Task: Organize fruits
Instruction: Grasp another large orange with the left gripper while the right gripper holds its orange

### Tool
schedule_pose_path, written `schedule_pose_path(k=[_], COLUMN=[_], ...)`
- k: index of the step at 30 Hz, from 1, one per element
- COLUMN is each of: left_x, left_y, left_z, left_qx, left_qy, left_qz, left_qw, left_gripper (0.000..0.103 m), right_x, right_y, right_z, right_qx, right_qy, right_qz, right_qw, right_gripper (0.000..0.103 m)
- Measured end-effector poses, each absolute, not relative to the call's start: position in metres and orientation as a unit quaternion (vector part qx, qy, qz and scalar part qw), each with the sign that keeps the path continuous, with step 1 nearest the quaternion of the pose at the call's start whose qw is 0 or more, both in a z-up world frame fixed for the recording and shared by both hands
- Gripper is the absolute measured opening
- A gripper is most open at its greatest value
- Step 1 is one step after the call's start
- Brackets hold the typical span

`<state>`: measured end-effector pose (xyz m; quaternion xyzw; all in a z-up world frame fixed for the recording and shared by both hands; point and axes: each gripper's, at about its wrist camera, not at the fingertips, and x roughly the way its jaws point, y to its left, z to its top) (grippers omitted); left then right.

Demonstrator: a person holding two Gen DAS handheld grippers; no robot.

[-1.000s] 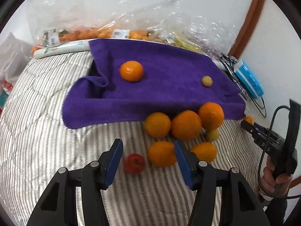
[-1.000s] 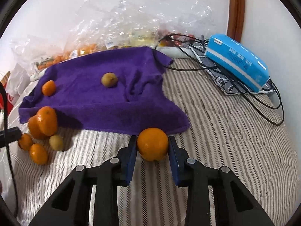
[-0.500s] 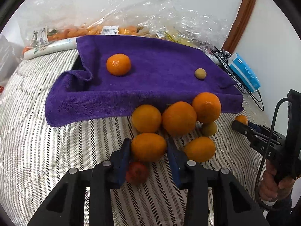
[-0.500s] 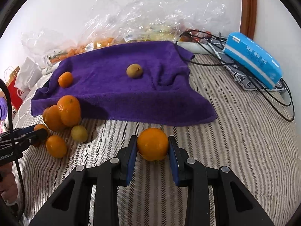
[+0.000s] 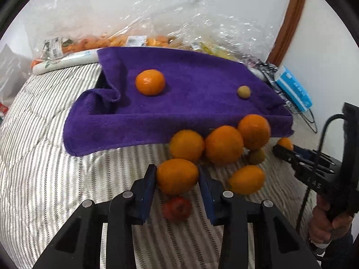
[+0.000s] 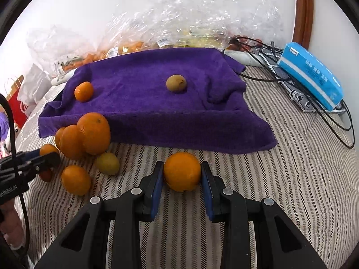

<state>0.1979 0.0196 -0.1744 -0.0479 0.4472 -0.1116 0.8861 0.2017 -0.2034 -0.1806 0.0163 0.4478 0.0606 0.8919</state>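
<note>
Round orange fruit clamped between blue pads of left gripper, raised just above striped quilted bed cover. Small red fruit below it at 6 o'clock, on cover. Second orange pinched in right gripper, near front hem of purple terry towel at 12 o'clock. Loose pile of oranges touching each other at towel's front edge, 1 o'clock from left gripper; one more orange at 3 o'clock, yellow-green fruit beside pile. On towel: small mandarin at 11 o'clock, brownish-green round fruit at 12 o'clock in right view, well apart. Clear plastic produce bags behind towel against wall. Blue tissue pack and black cables at 2 o'clock.
</note>
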Motion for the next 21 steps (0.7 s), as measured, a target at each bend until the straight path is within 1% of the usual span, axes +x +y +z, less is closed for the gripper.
schedule_pose_path(k=[21], left_x=[0.1928], left_y=[0.0231], left_z=[-0.1678], left_qx=[-0.073], left_qy=[0.428], left_qz=[-0.132], left_qw=[0.891], left_gripper=[0.036], right_x=[0.2015], right_y=[-0.2075], right_z=[-0.1816], right_qx=[0.026], right_qy=[0.439], right_qz=[0.059], right_qw=[0.896], right_gripper=[0.032])
